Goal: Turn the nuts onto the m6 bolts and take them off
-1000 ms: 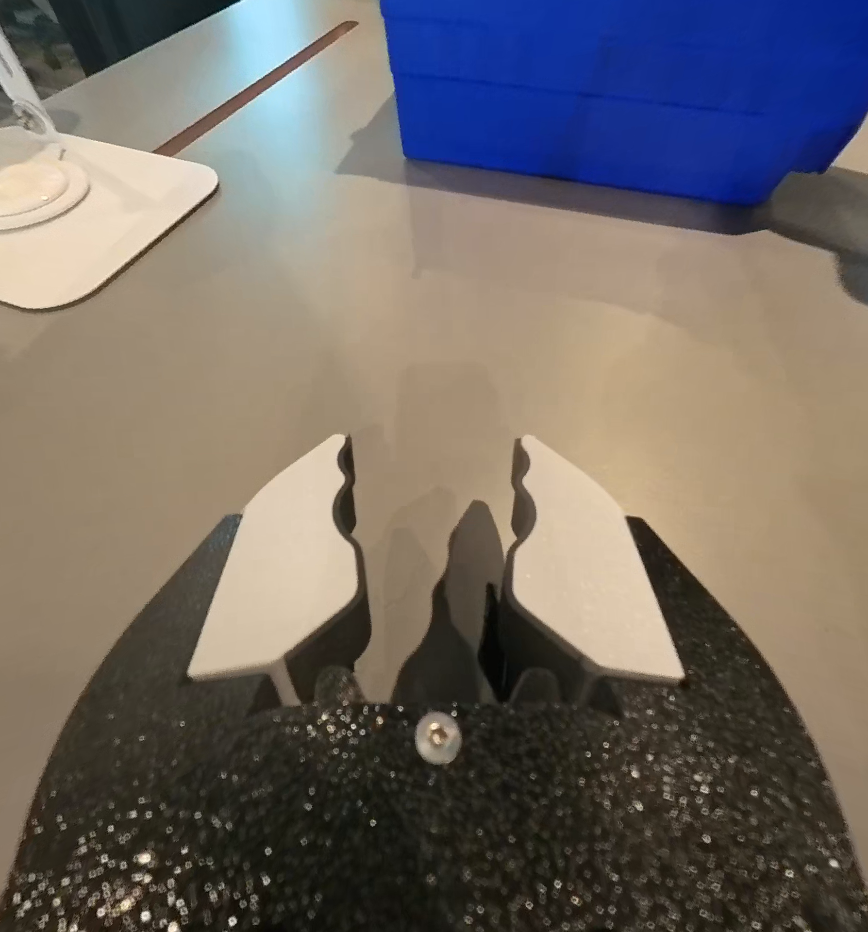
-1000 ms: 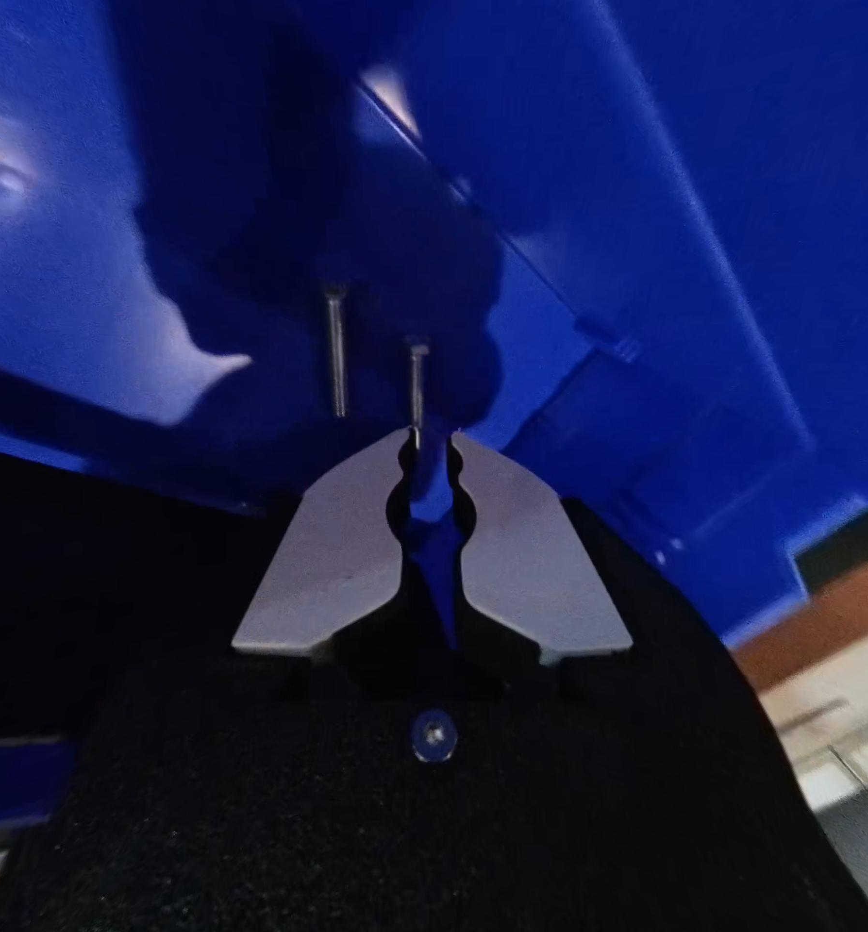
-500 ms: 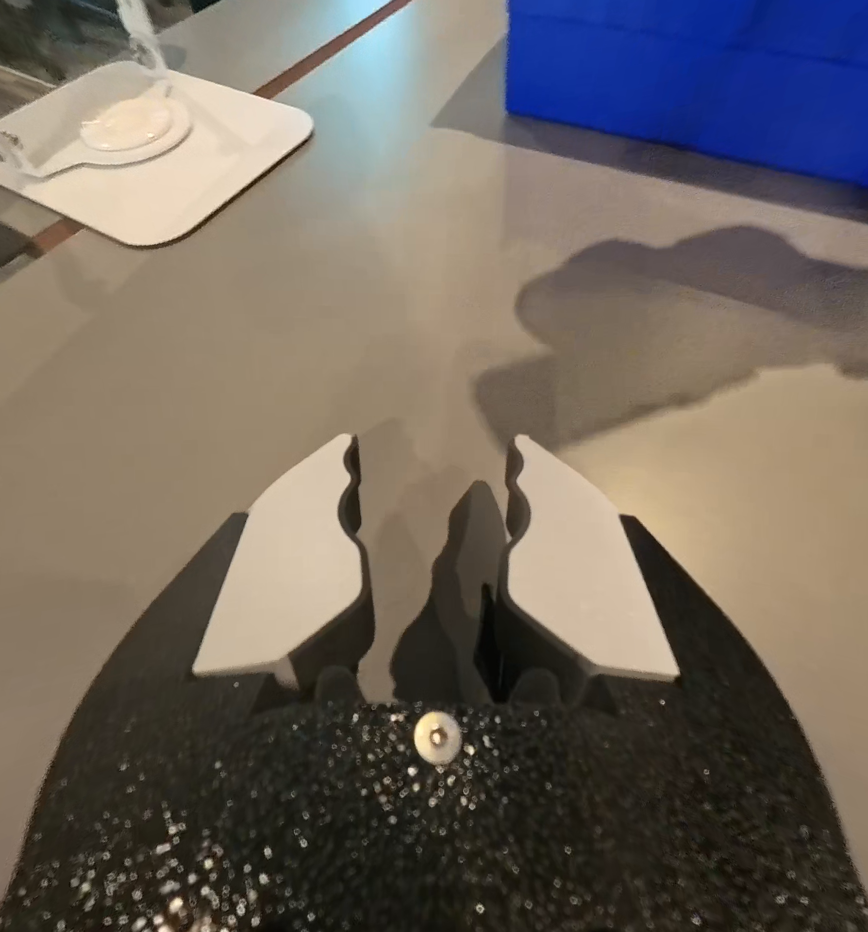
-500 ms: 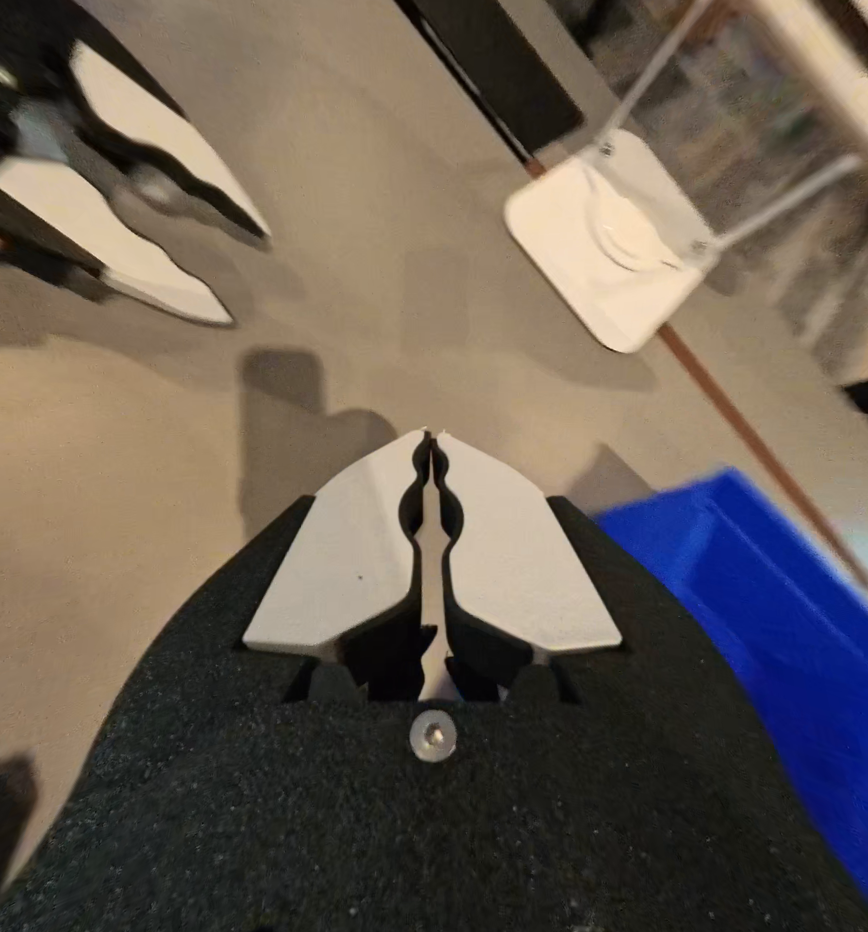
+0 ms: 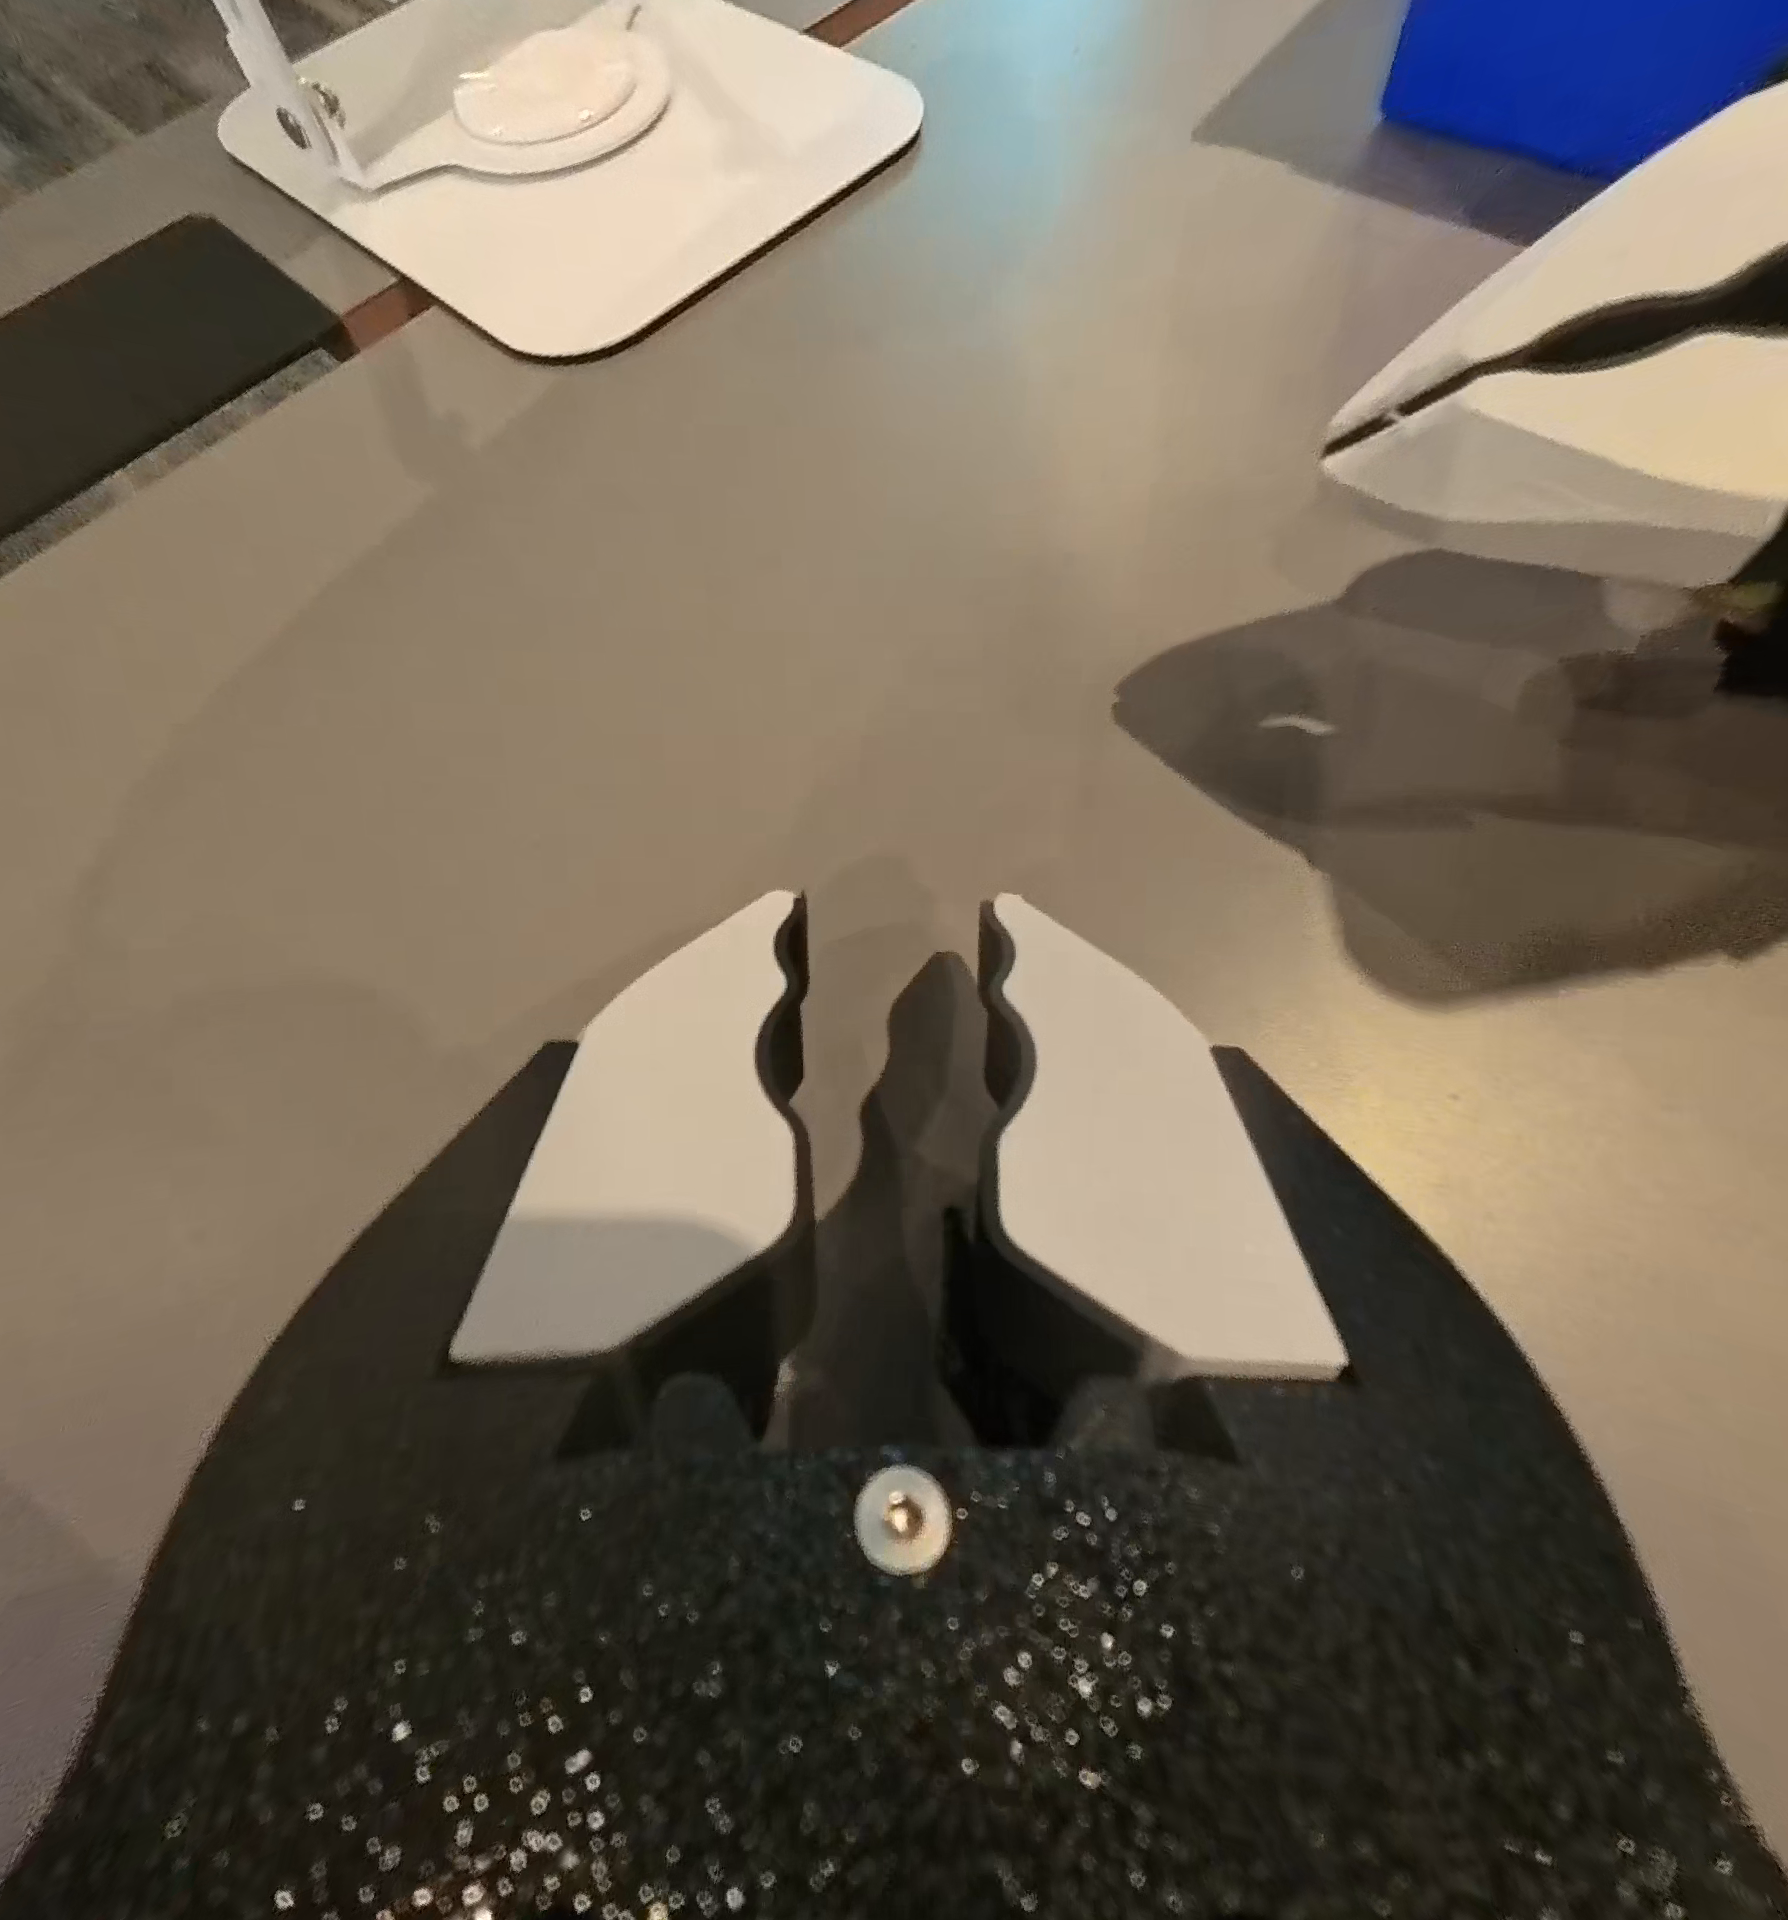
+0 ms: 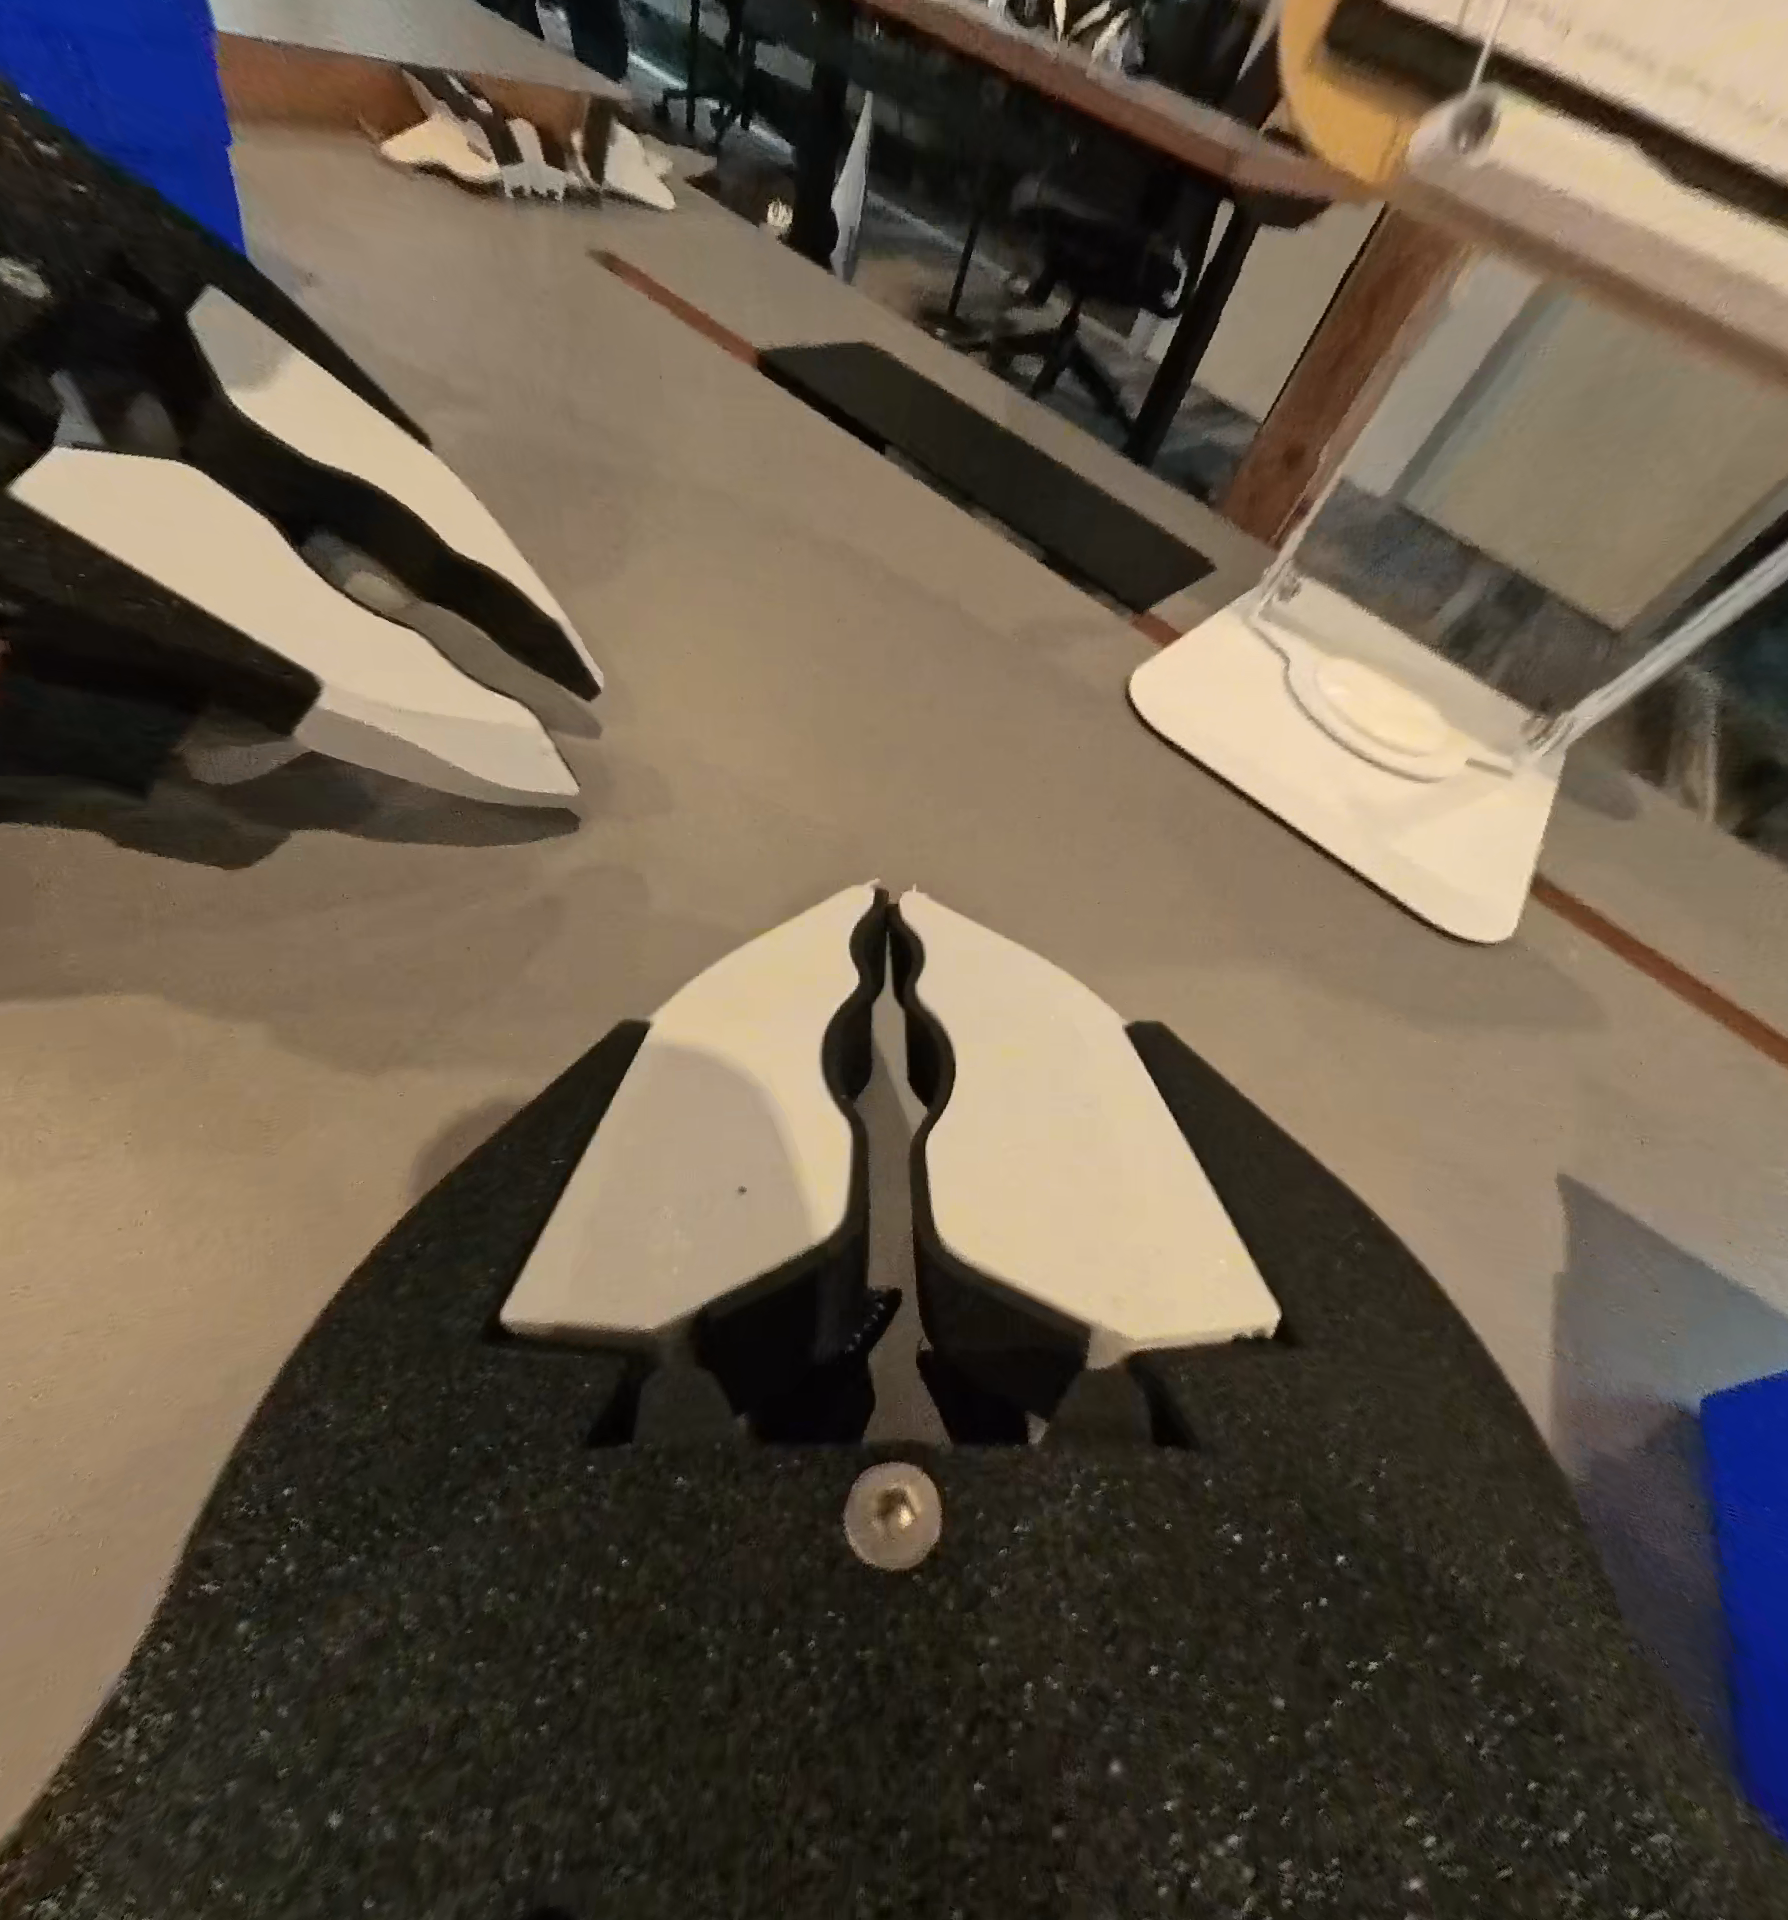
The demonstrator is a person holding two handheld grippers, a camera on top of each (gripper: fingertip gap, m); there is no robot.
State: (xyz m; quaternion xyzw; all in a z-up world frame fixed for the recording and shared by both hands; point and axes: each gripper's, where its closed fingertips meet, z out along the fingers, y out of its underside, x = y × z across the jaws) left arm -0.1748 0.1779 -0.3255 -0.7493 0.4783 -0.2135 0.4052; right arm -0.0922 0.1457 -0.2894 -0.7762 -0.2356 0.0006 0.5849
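No nut or bolt shows in either view. My left gripper (image 5: 892, 914) is open and empty, low over the grey table (image 5: 557, 727). It also shows in the right wrist view (image 6: 583, 738) at the left, jaws apart. My right gripper (image 6: 890, 891) is shut, its jaws nearly touching, and I see nothing between them. It also shows in the left wrist view (image 5: 1337, 445) at the right edge, tilted down just above the table, pointing left. The two grippers sit side by side, apart from each other.
A blue bin (image 5: 1555, 73) stands at the back right; its corner shows in the right wrist view (image 6: 1783, 1558). A white stand base (image 5: 578, 177) (image 6: 1368, 769) sits near the table's far edge. A black inset strip (image 5: 90, 374) lies beside it. The gap from one gripper's tips to the other's is roughly 10 cm.
My right gripper came out of the blue bin, shut, and now hangs over the table beside the left gripper. My left gripper swung left, still open; the bin slid to the view's right edge.
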